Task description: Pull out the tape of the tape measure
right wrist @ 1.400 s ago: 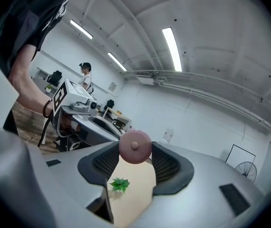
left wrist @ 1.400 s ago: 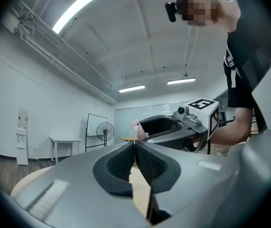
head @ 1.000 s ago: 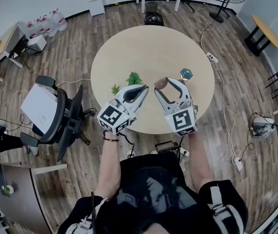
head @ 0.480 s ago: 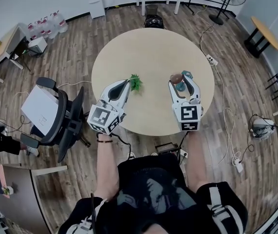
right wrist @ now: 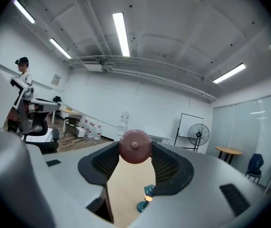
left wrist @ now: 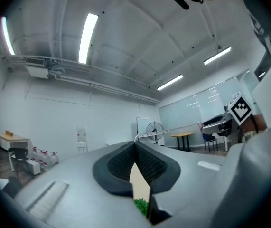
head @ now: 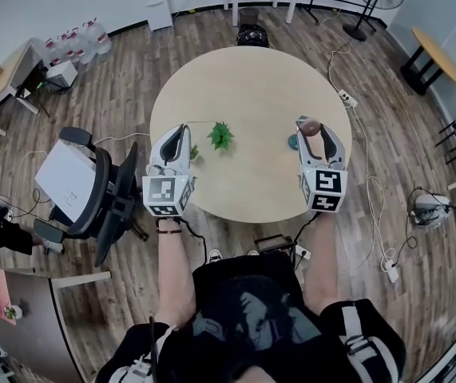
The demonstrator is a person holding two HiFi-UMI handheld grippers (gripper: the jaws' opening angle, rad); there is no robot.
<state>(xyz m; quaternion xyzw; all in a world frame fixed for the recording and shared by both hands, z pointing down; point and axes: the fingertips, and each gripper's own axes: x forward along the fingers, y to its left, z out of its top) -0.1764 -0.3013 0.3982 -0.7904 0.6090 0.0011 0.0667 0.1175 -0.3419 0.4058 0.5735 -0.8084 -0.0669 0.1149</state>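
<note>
A round reddish-brown tape measure point(head: 310, 126) is held above the right side of the round wooden table point(head: 251, 70). My right gripper point(head: 312, 129) is shut on its case. In the right gripper view the case point(right wrist: 135, 146) sits clamped between the dark pads point(right wrist: 171, 167). My left gripper point(head: 182, 128) hovers over the table's left side, jaws closed on the tape's end. In the left gripper view a thin pale tape point(left wrist: 156, 134) runs from the closed tips point(left wrist: 136, 144) off to the right, toward the other gripper.
A small green plant point(head: 221, 135) stands mid-table and a smaller one point(head: 194, 152) sits beside the left gripper. A teal object point(head: 293, 142) lies under the right gripper. An office chair point(head: 104, 190) stands left of the table. Cables and a power strip point(head: 347, 94) lie to the right.
The two grippers have moved apart, the left one to the left and the right one to the right with the tape measure. The tape now spans the gap between them.
</note>
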